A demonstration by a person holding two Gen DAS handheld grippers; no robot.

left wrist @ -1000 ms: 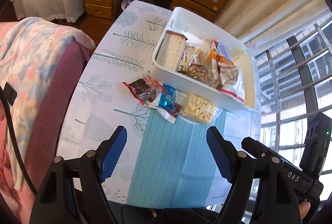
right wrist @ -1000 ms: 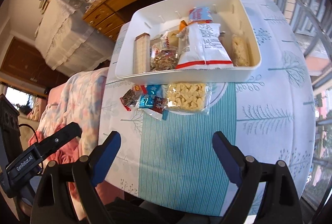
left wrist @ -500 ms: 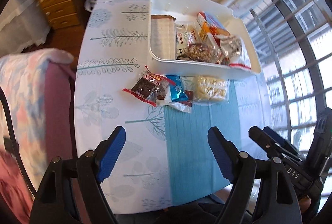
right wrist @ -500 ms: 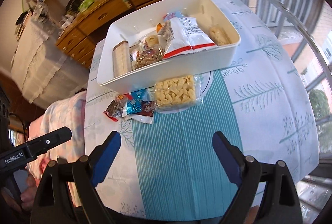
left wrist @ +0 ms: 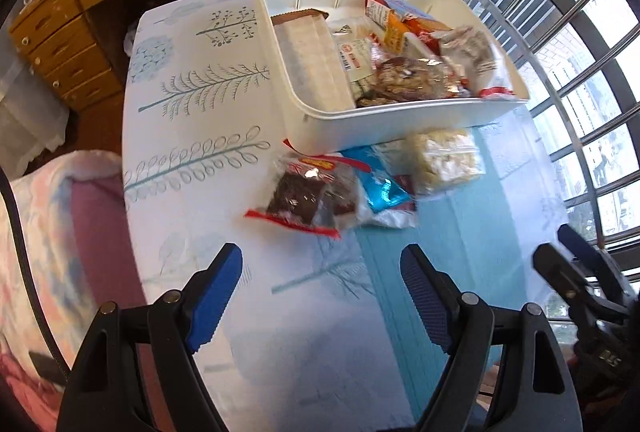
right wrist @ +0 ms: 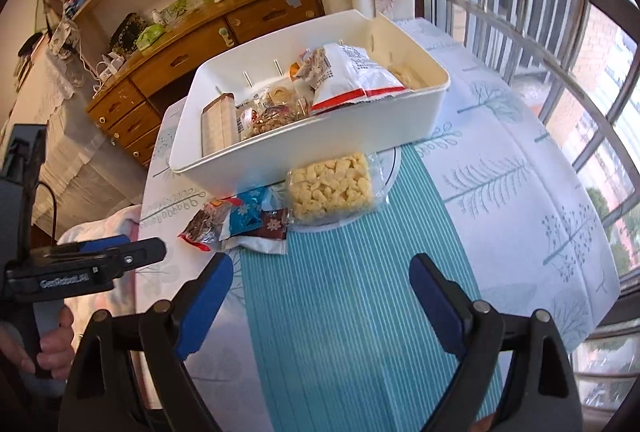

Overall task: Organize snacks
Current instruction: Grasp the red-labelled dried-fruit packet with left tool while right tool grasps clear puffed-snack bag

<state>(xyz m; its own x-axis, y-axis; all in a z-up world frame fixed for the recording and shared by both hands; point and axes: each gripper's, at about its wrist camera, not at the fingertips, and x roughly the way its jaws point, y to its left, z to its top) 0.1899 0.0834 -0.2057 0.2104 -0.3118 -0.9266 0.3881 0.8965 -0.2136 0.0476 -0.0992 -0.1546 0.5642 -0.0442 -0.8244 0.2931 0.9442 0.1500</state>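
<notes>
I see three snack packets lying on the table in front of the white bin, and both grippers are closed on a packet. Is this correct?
Not quite. Both the left gripper and right gripper are open and empty, as each wrist view shows. The three packets do lie before the white bin.

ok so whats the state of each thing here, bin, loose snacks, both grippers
white plastic bin: upright on the table, part filled with snacks
clear pack of pale puffed pieces: on the table, outside the bin
blue foil packet: outside, beside it
dark brownie in red-edged wrapper: outside
left gripper: open, empty
right gripper: open, empty
</notes>
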